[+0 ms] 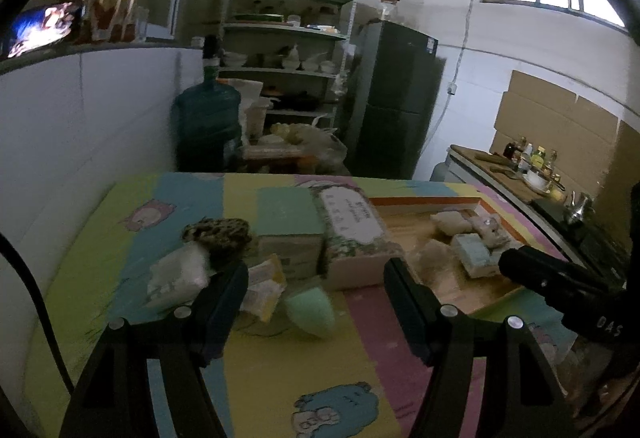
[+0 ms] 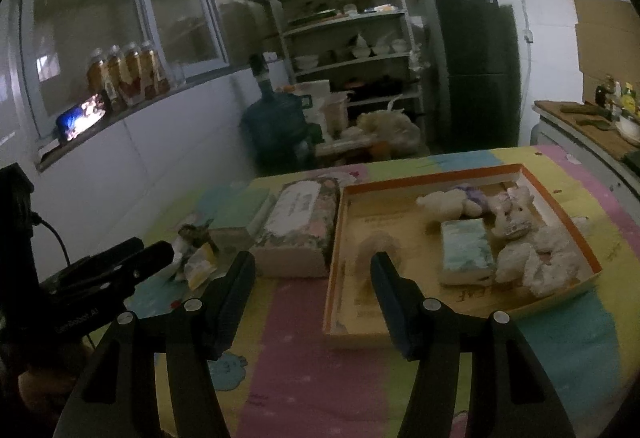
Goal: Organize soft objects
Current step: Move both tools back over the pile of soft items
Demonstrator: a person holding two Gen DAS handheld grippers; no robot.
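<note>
Sponge (image 1: 310, 312), mint green, lies between the open left tool's (image 1: 316, 280) fingers.

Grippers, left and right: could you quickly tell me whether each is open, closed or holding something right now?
Left gripper: open, holding nothing, above the green sponge.
Right gripper: open, holding nothing, near the orange-rimmed tray.

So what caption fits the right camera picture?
Open right gripper hovers before a tray of soft toys.

Fluffy plush toys (image 2: 516, 222) — matt cardboard tray (image 2: 560, 206).
</note>
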